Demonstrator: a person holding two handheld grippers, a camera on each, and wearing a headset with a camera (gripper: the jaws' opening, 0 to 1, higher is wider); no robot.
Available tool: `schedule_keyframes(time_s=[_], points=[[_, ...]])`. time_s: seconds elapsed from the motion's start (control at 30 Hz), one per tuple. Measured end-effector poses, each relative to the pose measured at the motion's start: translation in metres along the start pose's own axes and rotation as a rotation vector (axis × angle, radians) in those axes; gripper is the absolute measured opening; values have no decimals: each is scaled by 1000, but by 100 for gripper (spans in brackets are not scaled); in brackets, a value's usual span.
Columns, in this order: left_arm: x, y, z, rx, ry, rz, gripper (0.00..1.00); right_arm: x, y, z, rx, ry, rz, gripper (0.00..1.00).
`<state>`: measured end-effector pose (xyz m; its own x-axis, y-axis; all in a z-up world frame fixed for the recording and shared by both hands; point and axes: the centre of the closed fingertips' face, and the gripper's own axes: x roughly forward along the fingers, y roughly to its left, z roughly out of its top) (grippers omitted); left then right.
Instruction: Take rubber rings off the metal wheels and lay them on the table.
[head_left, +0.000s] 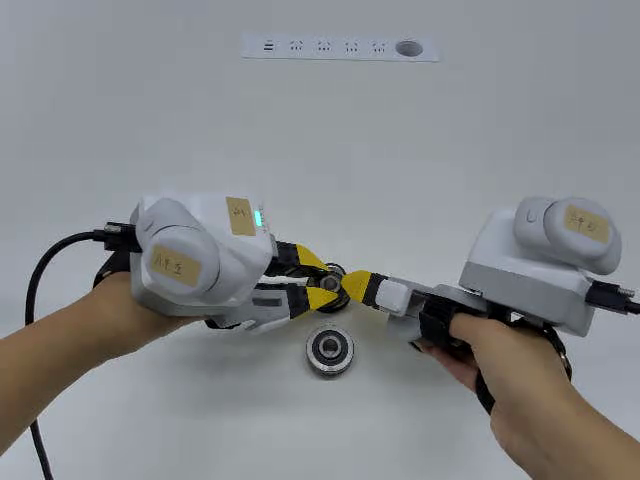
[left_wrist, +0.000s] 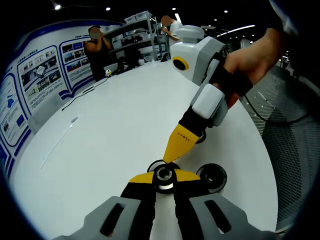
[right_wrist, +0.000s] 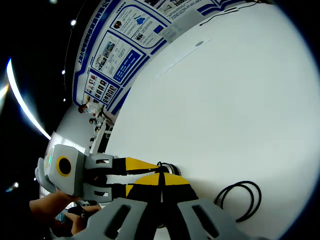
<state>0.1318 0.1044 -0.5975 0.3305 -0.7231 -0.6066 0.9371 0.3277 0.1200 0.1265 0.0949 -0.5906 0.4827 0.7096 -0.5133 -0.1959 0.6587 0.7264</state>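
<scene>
Though illegible — labels (head_left: 175, 265) on left tool (head_left: 322, 280)

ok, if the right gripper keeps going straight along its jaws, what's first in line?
The metal wheel held by the left gripper; the right gripper looks to be touching it with its tips.

Nothing reads clearly: handwritten marks on the tan paper stickers (head_left: 176, 265), small black print on the right claw's (left_wrist: 169, 157) yellow tip, and the blue-and-white wall posters (left_wrist: 40, 70) all blur.

Smooth matt white table (head_left: 420, 140), shiny metal wheel (head_left: 329, 351), thin black rubber rings (right_wrist: 242, 184).
</scene>
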Motion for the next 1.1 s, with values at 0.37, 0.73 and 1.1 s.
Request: schedule_keyframes(time_s=[0.37,0.73,1.1], points=[[-6,6,6,-31,-34,19,16,2,2,-2,34,7,9,2],[-28,8,14,-44,-66,52,20,3,16,3,42,3,58,2],[-45,18,23,-53,-95,117,20,-22,9,34,101,-93,73,2]])
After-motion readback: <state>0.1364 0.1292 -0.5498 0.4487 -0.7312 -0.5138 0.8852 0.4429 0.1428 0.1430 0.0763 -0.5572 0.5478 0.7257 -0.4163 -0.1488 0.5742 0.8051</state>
